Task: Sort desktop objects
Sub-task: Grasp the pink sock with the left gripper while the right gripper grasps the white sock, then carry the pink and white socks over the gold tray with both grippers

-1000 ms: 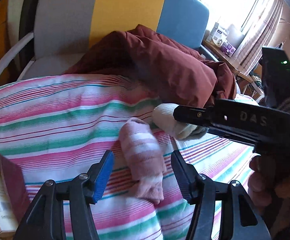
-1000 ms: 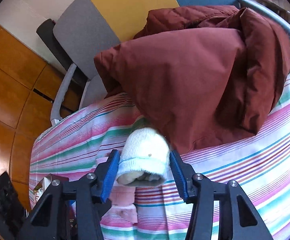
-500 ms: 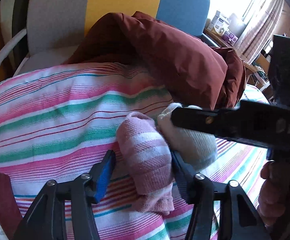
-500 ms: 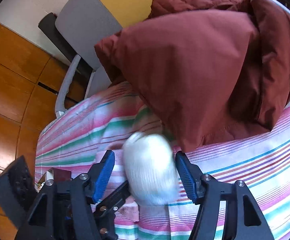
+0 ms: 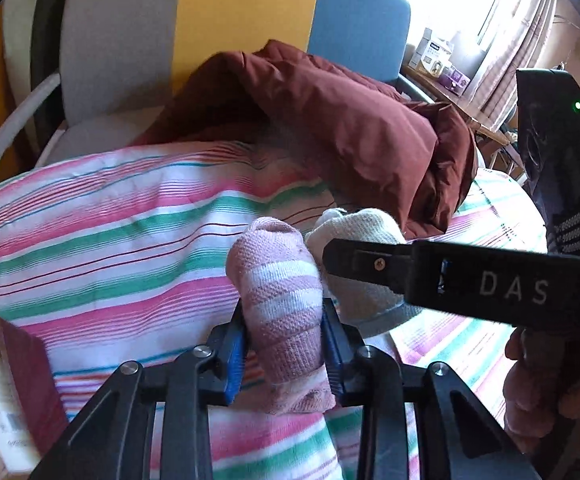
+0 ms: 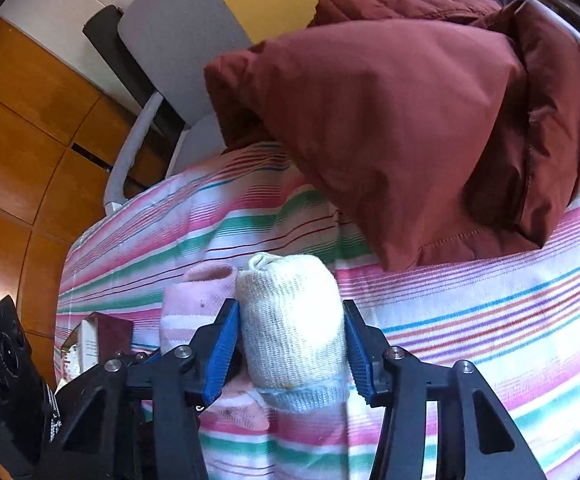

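The left hand-held gripper [image 5: 284,344] has just been closing, and now its blue pads press on both sides of the pink striped sock [image 5: 280,304], low in the centre of the left wrist view. The jaws stand narrow, with the rolled sock squeezed between them. The right hand-held gripper [image 6: 291,346] has also just been closing. Its pads lie against the two sides of the white sock [image 6: 293,328], low in the centre of the right wrist view, so it holds this sock in a somewhat wider grip.

The two socks are side by side and seem to touch, on the striped cloth [image 5: 110,248] that covers the worktop. Whether they are lifted from the cloth or lie on it I cannot tell.

In the left wrist view the black finger of the other tool crosses the white sock [image 5: 365,232] and hides its lower part. In the right wrist view the pink sock [image 6: 198,300] is partly hidden behind the left pad, and its lower end is cut off by the black frame.

Only the left wrist view shows the person's hand [image 5: 545,384] at the right edge, and a bright window at upper right. Only the right wrist view shows the wooden panels [image 6: 22,140] at the left. Both show the dark red jacket [image 6: 409,120] behind the socks and a book [image 6: 98,336] at the left.
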`<act>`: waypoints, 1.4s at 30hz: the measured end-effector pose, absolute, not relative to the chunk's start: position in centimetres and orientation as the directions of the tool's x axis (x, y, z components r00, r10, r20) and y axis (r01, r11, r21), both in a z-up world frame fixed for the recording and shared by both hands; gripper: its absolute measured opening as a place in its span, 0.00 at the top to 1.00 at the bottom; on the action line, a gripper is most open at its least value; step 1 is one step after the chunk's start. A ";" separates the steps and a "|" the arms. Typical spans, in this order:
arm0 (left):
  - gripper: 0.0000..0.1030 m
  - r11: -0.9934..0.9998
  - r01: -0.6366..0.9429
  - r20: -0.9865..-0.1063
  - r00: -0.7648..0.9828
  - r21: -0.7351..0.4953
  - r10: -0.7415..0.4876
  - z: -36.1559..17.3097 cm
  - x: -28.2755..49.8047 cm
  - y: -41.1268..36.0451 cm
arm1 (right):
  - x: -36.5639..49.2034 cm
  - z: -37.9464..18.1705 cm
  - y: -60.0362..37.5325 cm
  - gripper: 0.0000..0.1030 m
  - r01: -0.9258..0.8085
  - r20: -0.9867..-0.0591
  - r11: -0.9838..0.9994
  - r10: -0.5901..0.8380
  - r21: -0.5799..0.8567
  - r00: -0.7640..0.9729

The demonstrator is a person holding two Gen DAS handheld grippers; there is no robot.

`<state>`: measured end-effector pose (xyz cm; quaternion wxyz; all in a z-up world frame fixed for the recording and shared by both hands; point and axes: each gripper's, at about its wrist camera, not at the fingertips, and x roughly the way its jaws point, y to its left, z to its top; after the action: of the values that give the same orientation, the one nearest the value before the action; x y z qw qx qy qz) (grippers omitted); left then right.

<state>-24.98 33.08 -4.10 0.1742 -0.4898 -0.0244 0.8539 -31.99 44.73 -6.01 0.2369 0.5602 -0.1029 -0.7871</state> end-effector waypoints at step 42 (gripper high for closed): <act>0.68 -0.997 0.039 -0.635 -0.772 -0.065 0.011 5.1 -3.8 14.9 | -9.6 2.1 31.6 0.51 0.576 -0.691 -0.660 -0.691 0.482 -0.213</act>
<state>-3.81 14.90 5.10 -0.0073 -0.3374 -0.0371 0.9406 -9.61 31.61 2.05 0.4076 0.4766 -0.0604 -0.7766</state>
